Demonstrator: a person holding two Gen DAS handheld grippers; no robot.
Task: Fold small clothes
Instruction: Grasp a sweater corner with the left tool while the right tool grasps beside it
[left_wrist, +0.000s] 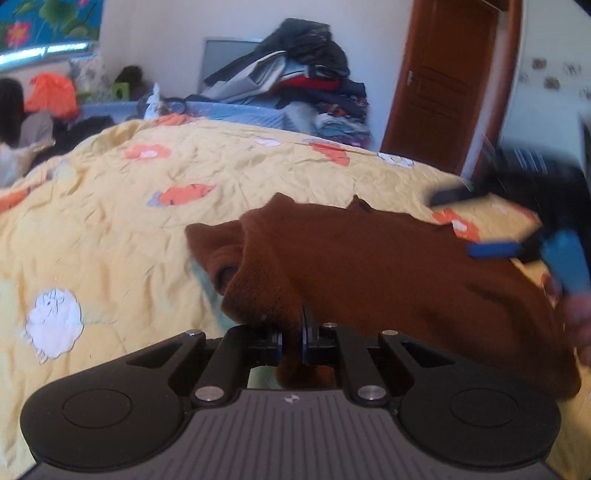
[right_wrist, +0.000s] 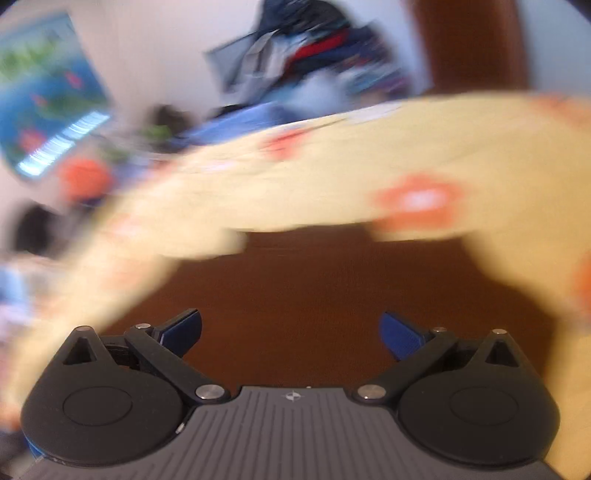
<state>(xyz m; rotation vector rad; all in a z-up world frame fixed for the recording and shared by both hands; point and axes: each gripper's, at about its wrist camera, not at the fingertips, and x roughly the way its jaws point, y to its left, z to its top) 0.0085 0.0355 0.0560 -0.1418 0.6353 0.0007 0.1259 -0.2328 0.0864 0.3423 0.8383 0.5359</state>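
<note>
A small brown knit garment (left_wrist: 369, 266) lies on a yellow quilt (left_wrist: 147, 221) on the bed. My left gripper (left_wrist: 291, 341) is shut on the garment's near edge and lifts a fold of it. My right gripper (right_wrist: 290, 332) is open and empty just above the brown garment (right_wrist: 295, 288); that view is blurred by motion. The right gripper also shows in the left wrist view (left_wrist: 476, 225) at the right, jaws apart, over the garment's far right edge.
A tall pile of clothes (left_wrist: 295, 81) stands at the far side of the bed. A brown door (left_wrist: 450, 74) is at the back right. An orange bag (left_wrist: 51, 96) and other clutter lie at the far left.
</note>
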